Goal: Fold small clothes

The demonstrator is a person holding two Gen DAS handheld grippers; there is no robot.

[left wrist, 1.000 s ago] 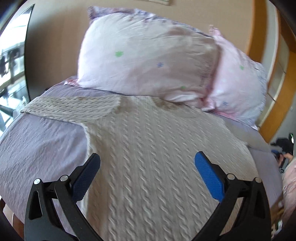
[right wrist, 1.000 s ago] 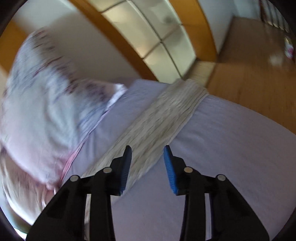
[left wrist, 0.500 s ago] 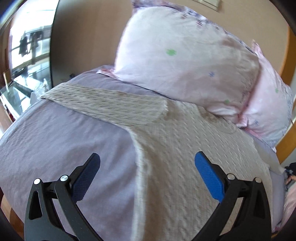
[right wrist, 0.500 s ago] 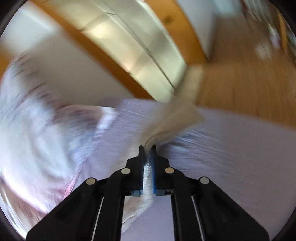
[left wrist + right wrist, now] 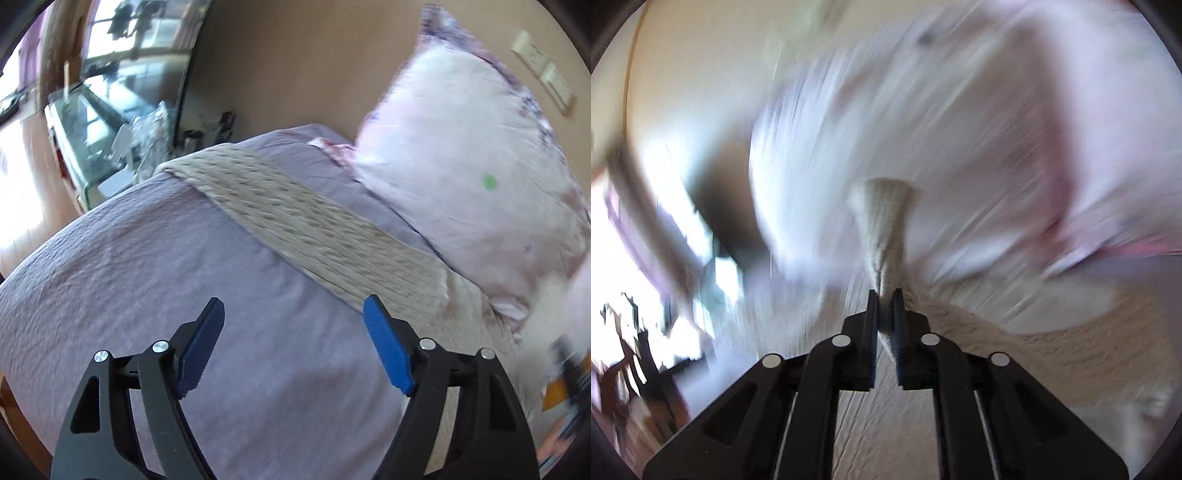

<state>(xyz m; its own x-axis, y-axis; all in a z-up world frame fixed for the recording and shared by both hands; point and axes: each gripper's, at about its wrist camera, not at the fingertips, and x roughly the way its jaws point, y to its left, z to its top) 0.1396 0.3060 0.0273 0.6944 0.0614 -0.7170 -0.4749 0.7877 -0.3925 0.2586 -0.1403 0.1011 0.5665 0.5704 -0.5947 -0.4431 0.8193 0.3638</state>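
Note:
A cream cable-knit sweater lies on a lilac bedsheet (image 5: 147, 280). In the left wrist view one sleeve (image 5: 295, 221) stretches flat toward the far left bed corner. My left gripper (image 5: 293, 321) is open and empty, hovering over the sheet just below that sleeve. In the right wrist view my right gripper (image 5: 885, 295) is shut on the other sleeve (image 5: 884, 225), whose cuff sticks up past the fingertips; the sweater body (image 5: 1052, 350) lies to the right. This view is heavily blurred.
Two pale pink pillows (image 5: 472, 158) lean on the beige headboard wall behind the sweater. A glass-topped stand (image 5: 96, 122) with small items stands beyond the bed's far left corner. The bed edge drops off at the lower left.
My left gripper swung left from the sweater body to face the left sleeve, staying open. My right gripper closed on the right sleeve and swung it round toward the pillows.

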